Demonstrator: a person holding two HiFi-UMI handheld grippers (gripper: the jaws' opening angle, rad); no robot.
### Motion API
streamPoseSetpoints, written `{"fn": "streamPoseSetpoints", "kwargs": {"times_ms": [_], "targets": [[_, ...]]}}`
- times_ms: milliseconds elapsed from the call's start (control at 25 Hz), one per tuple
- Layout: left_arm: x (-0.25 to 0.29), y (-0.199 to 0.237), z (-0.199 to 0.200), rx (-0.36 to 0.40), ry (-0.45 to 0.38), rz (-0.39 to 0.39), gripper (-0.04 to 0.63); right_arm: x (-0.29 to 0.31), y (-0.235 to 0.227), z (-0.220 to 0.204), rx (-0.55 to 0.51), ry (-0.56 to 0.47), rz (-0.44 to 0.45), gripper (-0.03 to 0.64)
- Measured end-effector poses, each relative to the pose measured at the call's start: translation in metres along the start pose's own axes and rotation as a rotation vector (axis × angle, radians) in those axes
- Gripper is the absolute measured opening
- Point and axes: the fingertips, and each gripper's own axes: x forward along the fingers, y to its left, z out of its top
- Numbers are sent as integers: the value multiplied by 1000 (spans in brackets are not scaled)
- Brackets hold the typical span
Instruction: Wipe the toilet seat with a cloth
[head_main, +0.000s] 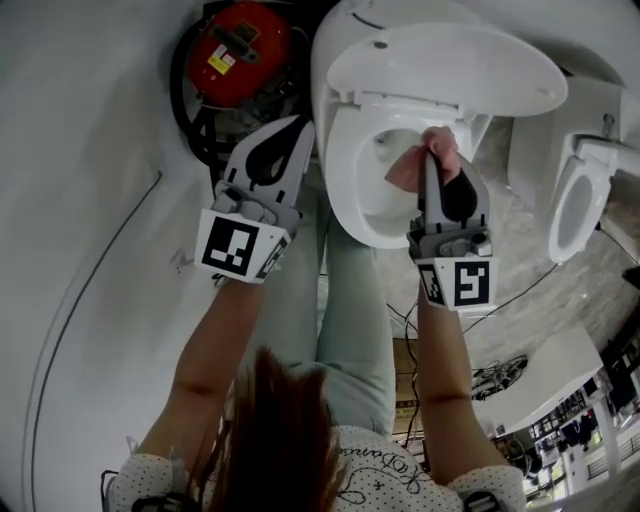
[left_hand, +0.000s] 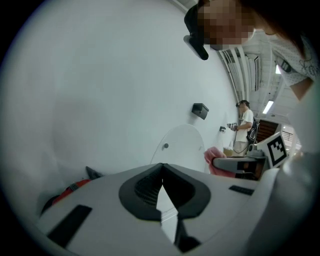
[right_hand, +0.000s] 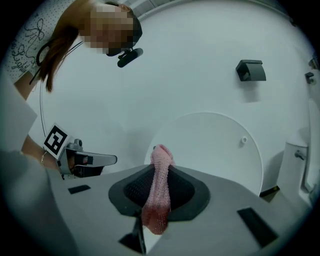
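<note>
Pink knit cloth (right_hand: 159, 195) is pinched between the right tongs (right_hand: 159, 161). Their dark pads are closed on its middle, so one end pokes up past the tips and the other hangs down towards the camera. From the head view the cloth (head_main: 412, 168) sits over the bowl opening, at the inner right of the white toilet seat (head_main: 340, 175) and just below the raised lid (head_main: 450, 65). Whether it actually presses on the seat cannot be told.

The left tongs (left_hand: 161, 166) are closed tip to tip with nothing between them. In the head view they point at the seat's left rear edge from outside it.

Counted from the head view:
- Two toilets: the one being worked on and a second toilet (head_main: 575, 200) at the right, its seat also white.
- Two marker cubes, the left cube (head_main: 238, 247) and the right cube (head_main: 462, 283), each with black-and-white square patterns and no letters.
- One red round appliance (head_main: 240, 45) on the floor behind the toilet, ringed by a black cable.

The appliance carries a yellow label (head_main: 220, 62), its print too small to read. The cursive print on the person's dotted shirt is also not legible here.
</note>
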Motion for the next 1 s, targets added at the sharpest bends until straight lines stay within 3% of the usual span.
{"fn": "streamPoseSetpoints", "kwargs": {"times_ms": [400, 1000], "targets": [[29, 35, -73, -7, 18, 76, 5, 53, -15, -95, -2, 63, 21, 77], [49, 48, -131, -7, 67, 59, 5, 106, -20, -215, -78, 251, 80, 77]]}}
